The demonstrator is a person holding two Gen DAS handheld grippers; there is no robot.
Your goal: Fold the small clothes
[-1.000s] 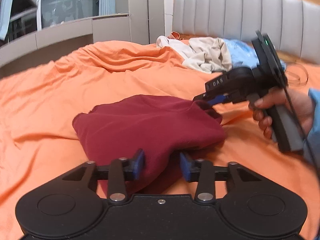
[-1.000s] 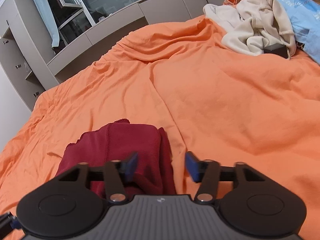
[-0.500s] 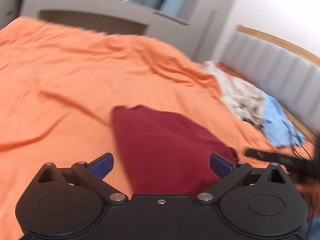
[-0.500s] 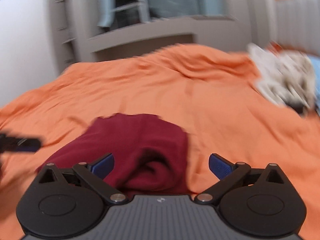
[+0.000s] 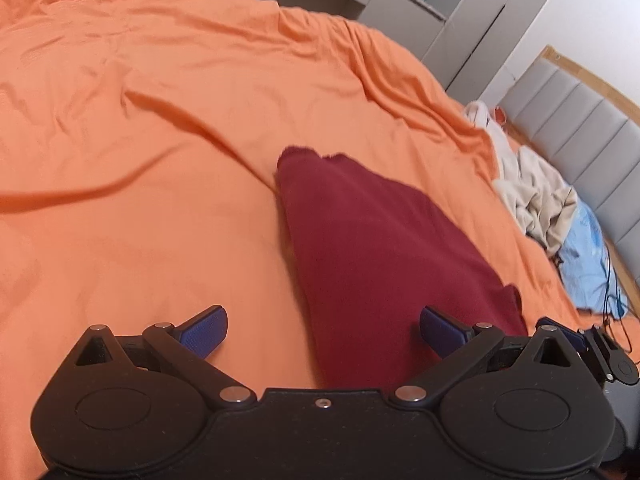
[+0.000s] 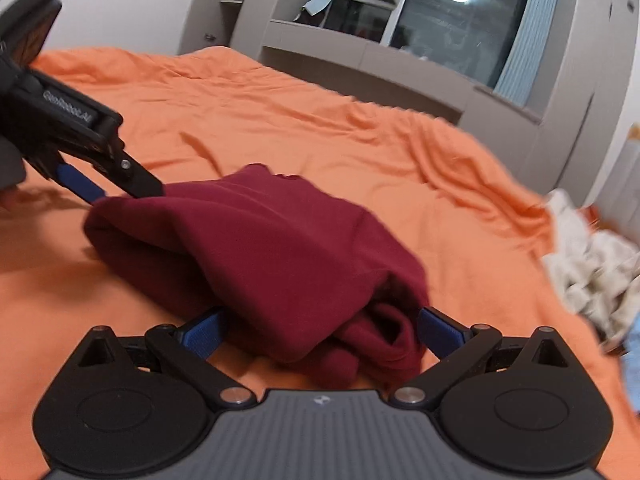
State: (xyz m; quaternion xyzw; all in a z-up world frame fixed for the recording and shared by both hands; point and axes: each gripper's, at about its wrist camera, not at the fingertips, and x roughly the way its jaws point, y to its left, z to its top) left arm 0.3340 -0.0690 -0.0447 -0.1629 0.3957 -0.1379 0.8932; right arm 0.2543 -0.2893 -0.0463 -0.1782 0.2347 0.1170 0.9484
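Observation:
A dark red garment [image 5: 384, 248] lies folded in a thick bundle on the orange bedsheet [image 5: 140, 184]. My left gripper [image 5: 324, 330] stands open at the bundle's near end, the right pad over the cloth and the left pad over bare sheet. From the other side, the right gripper [image 6: 323, 332] is open as well, with the garment [image 6: 272, 248] and its bunched end lying loose between the wide jaws. In the right wrist view the left gripper [image 6: 120, 190] shows at the bundle's far left corner, its blue fingers [image 6: 80, 182] beside the cloth.
A heap of beige clothes [image 5: 536, 196] and a light blue garment [image 5: 588, 256] lies near the grey padded headboard [image 5: 580, 128]. A thin black cable [image 5: 616, 308] trails beside it. Grey cabinets and a window [image 6: 448, 36] stand past the bed's far edge.
Both grippers have opened wide and let go of the red garment's edges. Both have rolled and shifted sideways. The garment now rests folded on the sheet.

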